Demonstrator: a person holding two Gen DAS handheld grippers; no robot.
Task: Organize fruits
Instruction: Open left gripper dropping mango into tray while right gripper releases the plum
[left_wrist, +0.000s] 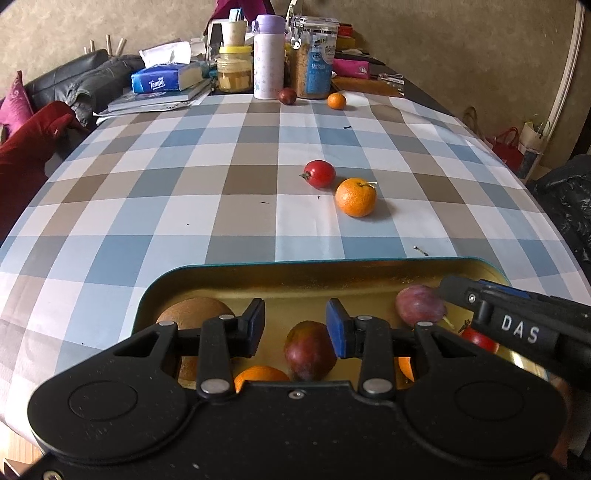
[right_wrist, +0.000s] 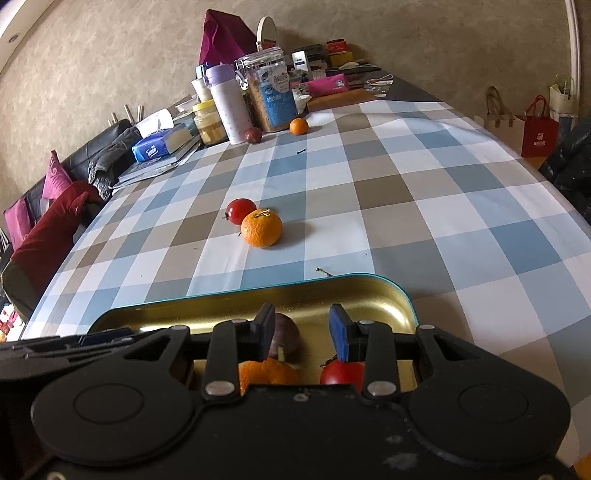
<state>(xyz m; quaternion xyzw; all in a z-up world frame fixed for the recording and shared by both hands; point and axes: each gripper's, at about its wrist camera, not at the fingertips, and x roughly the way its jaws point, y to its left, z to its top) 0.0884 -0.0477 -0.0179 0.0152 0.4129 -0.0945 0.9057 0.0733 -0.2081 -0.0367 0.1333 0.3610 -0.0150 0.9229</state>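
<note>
Over the lower middle of each frame, the left fingers (left_wrist: 295, 325) and right fingers (right_wrist: 302, 328) stand apart, gripping nothing, above the gold tray (left_wrist: 332, 264), which holds plums, oranges and a red fruit. At mid-frame on the checked counter (left_wrist: 184, 184), an orange (left_wrist: 355, 196) lies just beside a red fruit (left_wrist: 320, 174). Near the top, another orange (left_wrist: 336, 100) and a dark fruit (left_wrist: 287, 96) sit by the jars.

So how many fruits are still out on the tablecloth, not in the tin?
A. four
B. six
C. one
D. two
A: a red fruit and an orange sit mid-cloth, and a dark fruit and a small orange sit far back by the jars, all outside the tin.
</note>
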